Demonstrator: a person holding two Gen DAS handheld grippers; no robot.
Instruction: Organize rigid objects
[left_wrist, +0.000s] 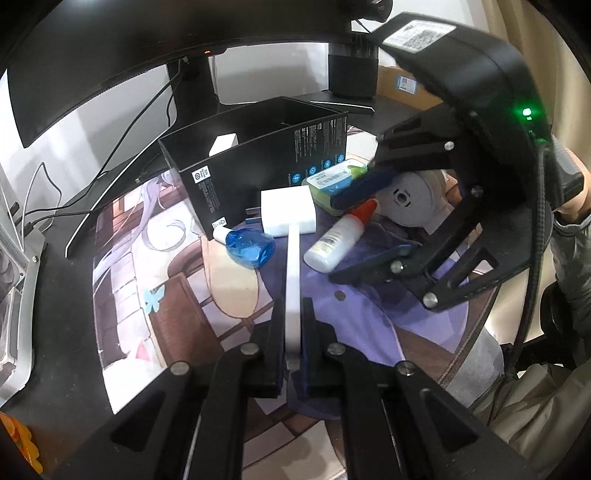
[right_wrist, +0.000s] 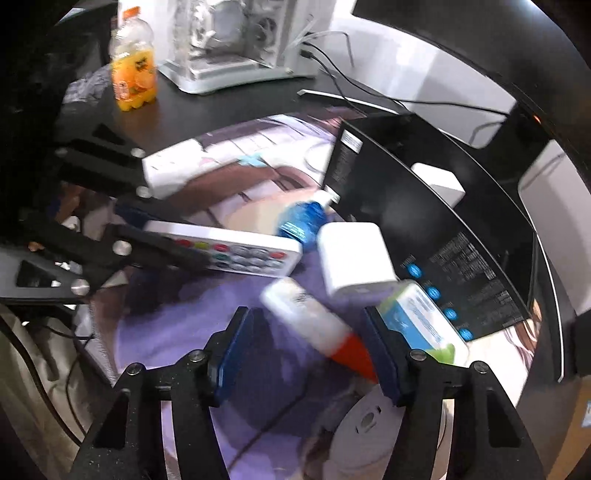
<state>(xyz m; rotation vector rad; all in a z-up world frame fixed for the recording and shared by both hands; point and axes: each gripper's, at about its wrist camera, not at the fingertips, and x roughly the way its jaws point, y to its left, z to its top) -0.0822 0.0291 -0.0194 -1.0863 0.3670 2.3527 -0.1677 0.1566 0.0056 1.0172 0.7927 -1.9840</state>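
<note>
Grip matters here: left gripper (left_wrist: 293, 332) clamps the slim white button remote (left_wrist: 293, 280) edge-on; right gripper (right_wrist: 306, 347), jaws spread and empty, straddles the orange-capped white bottle (right_wrist: 314, 325) ahead.

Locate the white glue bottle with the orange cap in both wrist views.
Left wrist view: the glue bottle lies right of centre on the mat, orange cap up-right, between the open right gripper's fingers.
Right wrist view: the glue bottle lies low in the centre, cap pointing down-right.
Shared landmark: the black box, behind the bottle in the left view, to its upper right in the right view.
</note>
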